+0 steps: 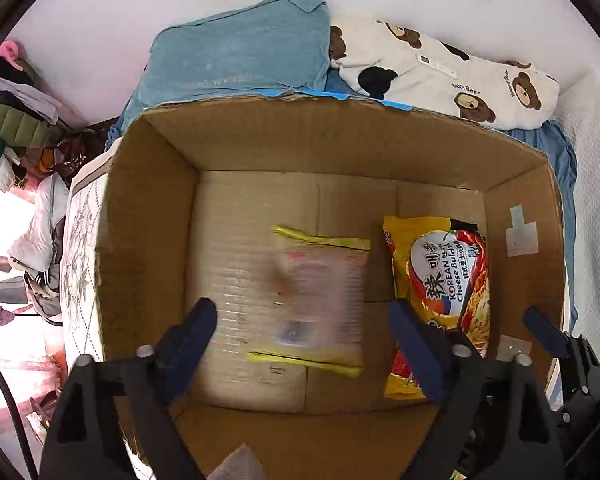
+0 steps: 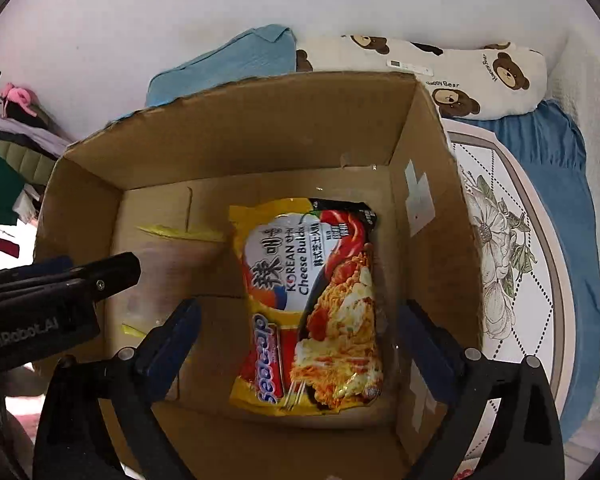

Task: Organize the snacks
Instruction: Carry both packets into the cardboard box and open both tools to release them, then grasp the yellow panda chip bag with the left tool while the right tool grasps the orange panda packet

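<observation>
An open cardboard box (image 1: pixel 152 216) (image 2: pixel 260 120) holds two noodle packets. A yellow packet printed "Korean Cheese Buldak" (image 1: pixel 444 280) (image 2: pixel 312 300) lies flat on the box floor at the right. A second packet (image 1: pixel 320 300), blurred and with yellow sealed ends, is in the middle of the box between and beyond my left fingers; only its yellow edge (image 2: pixel 180 232) shows in the right wrist view. My left gripper (image 1: pixel 308 332) is open above the box. My right gripper (image 2: pixel 300 340) is open above the Buldak packet, holding nothing.
The box stands on a bed with a floral mat (image 2: pixel 512 240) and blue sheet (image 2: pixel 560 184). A blue pillow (image 1: pixel 240 52) and a bear-print pillow (image 1: pixel 440 68) lie behind it against the white wall. Piled clothes (image 1: pixel 12 120) are at the left.
</observation>
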